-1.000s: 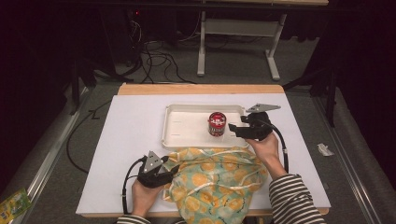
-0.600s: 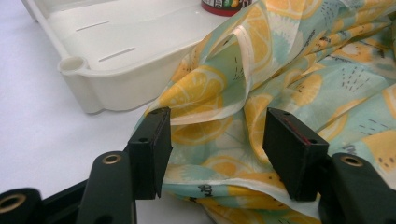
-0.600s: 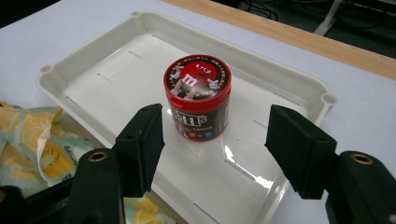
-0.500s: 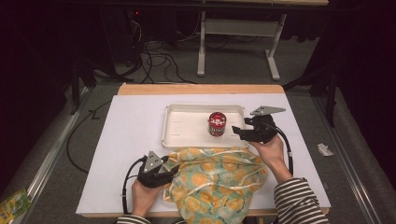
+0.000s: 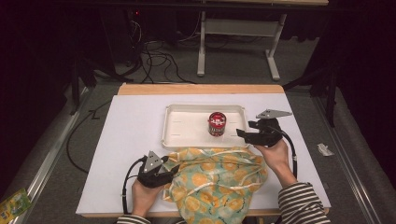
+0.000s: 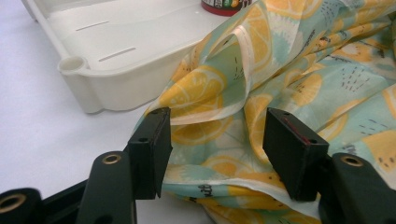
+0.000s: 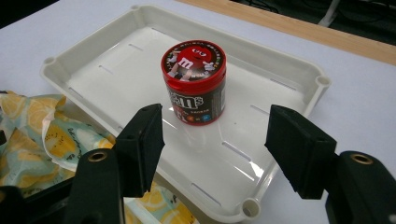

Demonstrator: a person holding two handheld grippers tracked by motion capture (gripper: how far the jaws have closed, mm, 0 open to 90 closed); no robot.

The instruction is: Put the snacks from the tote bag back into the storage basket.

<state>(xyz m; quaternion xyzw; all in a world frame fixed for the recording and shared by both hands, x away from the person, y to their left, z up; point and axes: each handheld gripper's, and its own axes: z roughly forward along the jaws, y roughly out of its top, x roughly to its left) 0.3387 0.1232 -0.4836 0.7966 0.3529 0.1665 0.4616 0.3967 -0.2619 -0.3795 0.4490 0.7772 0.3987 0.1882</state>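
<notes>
Since a second ago the right gripper [image 5: 243,134] has drawn back from the red candy tub [image 5: 217,123] toward the tray's right end, while the left gripper [image 5: 172,171] has stayed at the near-left edge of the lemon-print cloth bag [image 5: 219,179].

In the right gripper view the tub [image 7: 194,82] stands upright in the white tray [image 7: 280,60], toward its right half. It is a short round container with a red lid and a dark brown wall. The lid carries a red cartoon candy figure marked with a white "m"; the wall reads "m&m's" in white letters. The right fingers [image 7: 142,144] are spread wide, holding nothing, with the tub well apart beyond them.

The bag lies crumpled on the white surface [image 5: 130,140], just in front of the tray, pale teal with yellow lemon slices and a cream drawstring. In the left gripper view the fingers [image 6: 152,149] stand wide apart around a fold of the bag [image 6: 280,60], not clamped on it.
</notes>
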